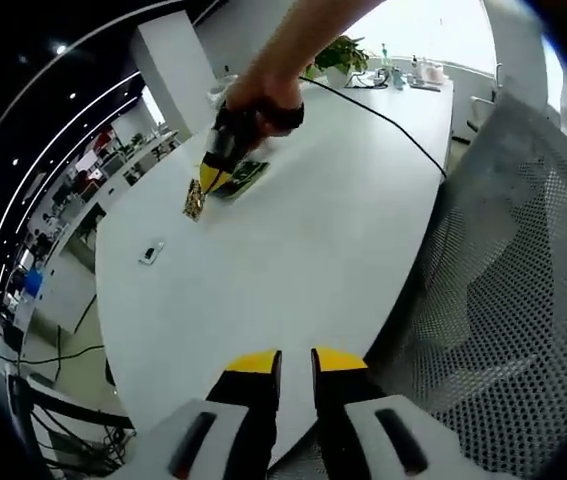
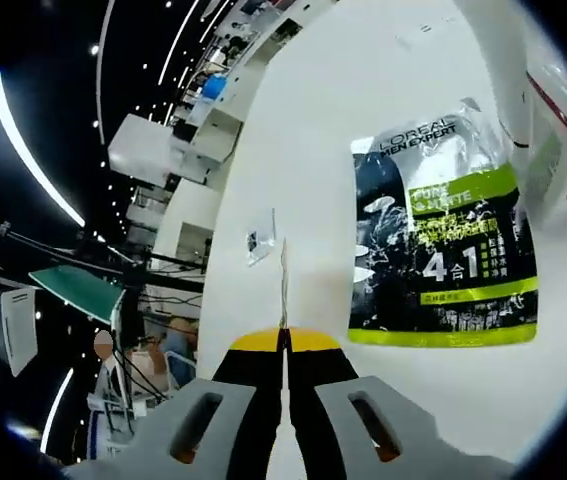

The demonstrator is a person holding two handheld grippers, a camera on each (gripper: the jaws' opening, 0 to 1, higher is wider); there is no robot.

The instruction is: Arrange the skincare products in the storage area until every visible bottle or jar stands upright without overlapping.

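So the right tool (image 2: pixel 284 345) has its jaws pressed together on something super thin. In the right gripper view you see it edge-on, a pale sliver sticking up toward 12 o'clock from the tips. In the left gripper view, the same tool (image 1: pixel 203 185) shows up at around 11 o'clock with the person's hand (image 1: pixel 263 100) wrapped round it, and a small gold-patterned sachet (image 1: pixel 194 203) hangs from its tips just above the white desk (image 1: pixel 293 270). My guess is it's pinched by one edge so it can be carried or stood somewhere.

The L'Oreal Men Expert pouch (image 2: pixel 443 235) is lying flat on the desk at roughly 2 o'clock in the right gripper view, label up, just beside the held sachet. Another small clear packet (image 2: pixel 260 236) lies at about 11 o'clock off the tips, a bit apart from everything.

The left tool (image 1: pixel 296 360) hangs at the desk's near edge with its jaws a little apart and nothing in them, probably just waiting its turn. A mesh chair back (image 1: pixel 523 300) sits off at 3 o'clock.

No bottles or jars close by that I can make out, there are some tiny ones way at the far end (image 1: pixel 408 72), too small to tell. Task looks early to me.
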